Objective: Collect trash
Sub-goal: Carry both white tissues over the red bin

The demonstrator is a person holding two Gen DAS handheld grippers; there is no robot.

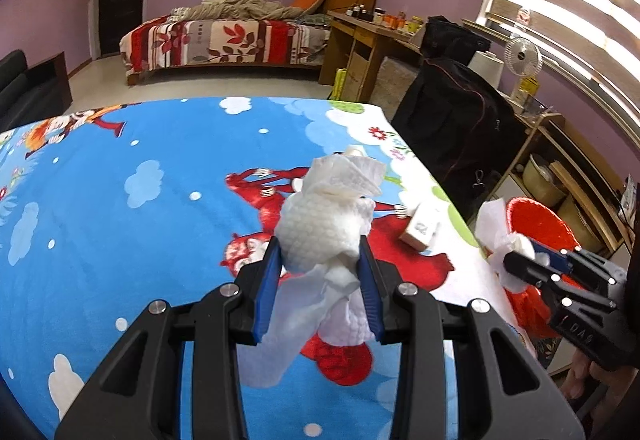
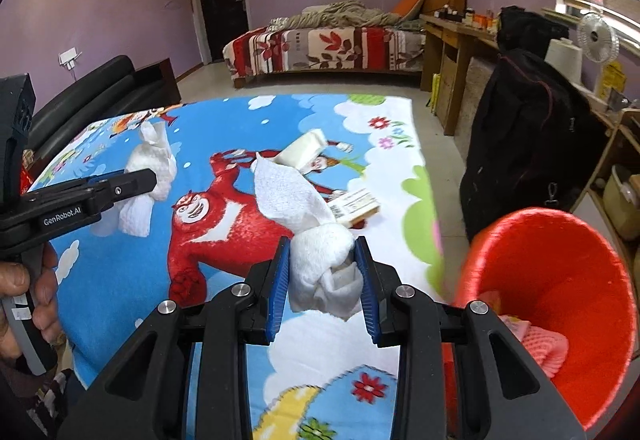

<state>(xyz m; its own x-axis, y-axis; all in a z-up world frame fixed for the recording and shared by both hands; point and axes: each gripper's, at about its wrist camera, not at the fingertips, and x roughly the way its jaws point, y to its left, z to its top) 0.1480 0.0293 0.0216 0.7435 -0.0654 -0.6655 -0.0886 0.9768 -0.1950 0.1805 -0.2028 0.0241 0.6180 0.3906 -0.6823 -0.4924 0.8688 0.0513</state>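
My left gripper (image 1: 320,252) is shut on a crumpled white paper towel (image 1: 324,228) and holds it above the cartoon-print table cover (image 1: 120,220). My right gripper (image 2: 322,260) is shut on another white paper towel wad (image 2: 316,252), near the table's right edge. A red waste basket (image 2: 560,304) stands just right of it, below table level, with pink trash (image 2: 540,344) inside. A small cardboard box (image 2: 354,205) lies on the table beyond the right gripper; it also shows in the left wrist view (image 1: 420,230). A white folded packet (image 2: 302,149) lies farther back.
A black bag (image 2: 528,143) stands right of the table, with shelves (image 2: 624,175) beside it. A black sofa (image 2: 92,95) is to the left. A bed (image 2: 320,47) and a wooden desk (image 2: 452,39) stand at the far wall.
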